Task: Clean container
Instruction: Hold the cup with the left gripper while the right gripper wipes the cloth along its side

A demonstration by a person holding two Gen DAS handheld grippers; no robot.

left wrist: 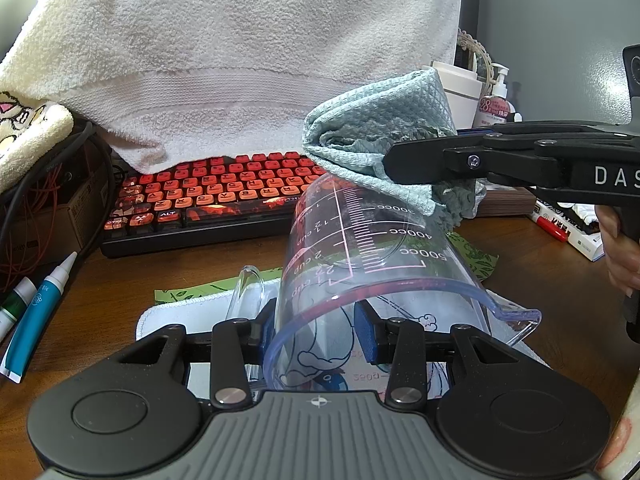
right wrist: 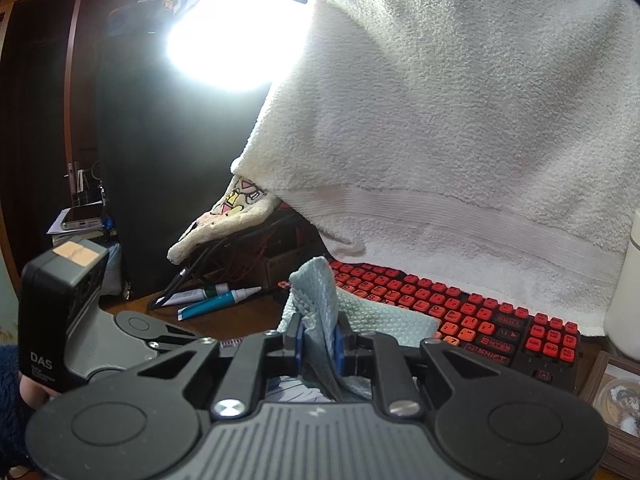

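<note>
Centrally, left gripper (left wrist: 320,336) fingers clamp the tilted jug (left wrist: 380,264) wall, steadying it so right gripper (right wrist: 319,340), fingers pinching the cloth (left wrist: 380,148), can wipe its base.

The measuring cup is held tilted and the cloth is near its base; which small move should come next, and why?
Probably rub the cloth down along the measuring cup. The left tool clamps the cup's rim, and the right tool pinches the cloth at its upturned base.
</note>
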